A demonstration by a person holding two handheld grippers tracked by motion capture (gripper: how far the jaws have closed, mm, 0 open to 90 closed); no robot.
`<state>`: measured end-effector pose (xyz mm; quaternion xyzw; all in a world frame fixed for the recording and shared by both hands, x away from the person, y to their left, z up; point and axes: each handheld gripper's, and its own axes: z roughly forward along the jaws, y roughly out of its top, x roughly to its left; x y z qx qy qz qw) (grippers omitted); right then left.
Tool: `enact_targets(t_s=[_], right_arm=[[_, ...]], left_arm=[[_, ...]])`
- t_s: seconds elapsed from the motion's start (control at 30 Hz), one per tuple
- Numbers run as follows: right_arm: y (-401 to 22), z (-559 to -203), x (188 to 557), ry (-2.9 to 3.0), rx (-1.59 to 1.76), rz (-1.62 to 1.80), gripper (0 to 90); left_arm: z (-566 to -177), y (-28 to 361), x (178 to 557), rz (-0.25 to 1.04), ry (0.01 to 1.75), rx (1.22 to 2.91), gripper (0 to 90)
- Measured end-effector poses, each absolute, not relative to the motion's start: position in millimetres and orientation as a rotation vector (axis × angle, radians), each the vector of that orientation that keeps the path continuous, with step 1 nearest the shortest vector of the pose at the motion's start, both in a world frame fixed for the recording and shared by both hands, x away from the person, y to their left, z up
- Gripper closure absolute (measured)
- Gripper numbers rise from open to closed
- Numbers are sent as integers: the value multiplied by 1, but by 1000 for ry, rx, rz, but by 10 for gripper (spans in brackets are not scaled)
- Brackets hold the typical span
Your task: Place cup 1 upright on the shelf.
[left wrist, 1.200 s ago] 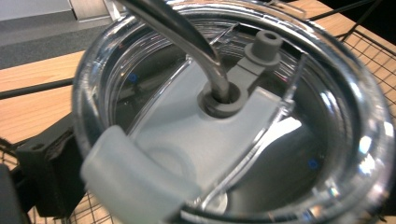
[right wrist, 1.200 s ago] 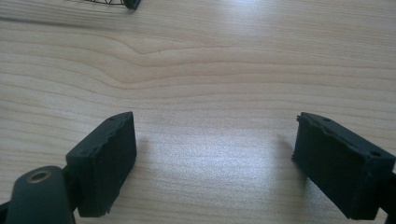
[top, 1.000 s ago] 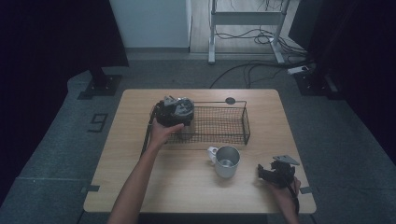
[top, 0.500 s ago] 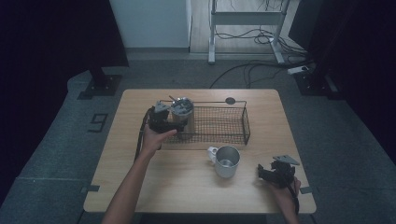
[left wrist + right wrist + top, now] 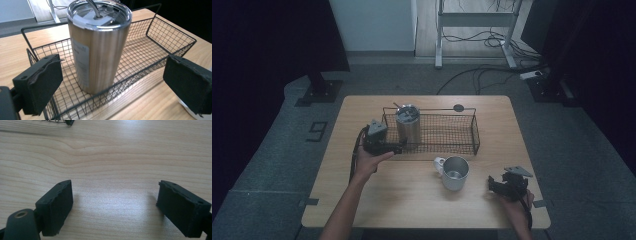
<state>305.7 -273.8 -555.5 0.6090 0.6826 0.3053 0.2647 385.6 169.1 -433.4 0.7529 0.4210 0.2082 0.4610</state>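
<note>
High view. Steel tumbler [image 5: 407, 125] upright inside the left end of the wire basket [image 5: 475, 131], long axis vertical, lid and straw on top. Left tongs [image 5: 398, 146] just outside that same left end, at the basket's near corner, lying level and aimed toward the tumbler; close to it, not touching. Pads apart, having just been closing a little, nothing between them. Metal mug [image 5: 454, 172] on the bench [image 5: 412, 200] in front of the basket, near its middle. Right tongs [image 5: 493, 185] well in front of the basket's right end, past the mug, far from the tumbler.

Left gripper view. Tumbler [image 5: 100, 47] dead ahead and centred between the two pads of the left tongs [image 5: 113, 83], but beyond them, with the basket's [image 5: 172, 37] near wire wall crossing low in between. Probably calls for clearing or rising over that wall before any squeeze on the tumbler's side.

Right gripper view. Right tongs [image 5: 115, 205] spread wide over bare bench [image 5: 112, 152], gripping nothing; a basket corner [image 5: 67, 122] at the top edge. Clearly the farther hand for the tumbler.
</note>
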Motion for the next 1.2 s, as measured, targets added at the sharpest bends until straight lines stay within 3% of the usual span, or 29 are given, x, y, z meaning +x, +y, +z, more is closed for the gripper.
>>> enact_targets(t_s=[0.3,1.2], right_arm=[[-274,-555,306,1843,1648,822,131],[-274,-555,306,1841,1648,819,131]], left_arm=[[-439,182,360,500,1022,1844,38],[-509,239,306,424,1093,1890,70]])
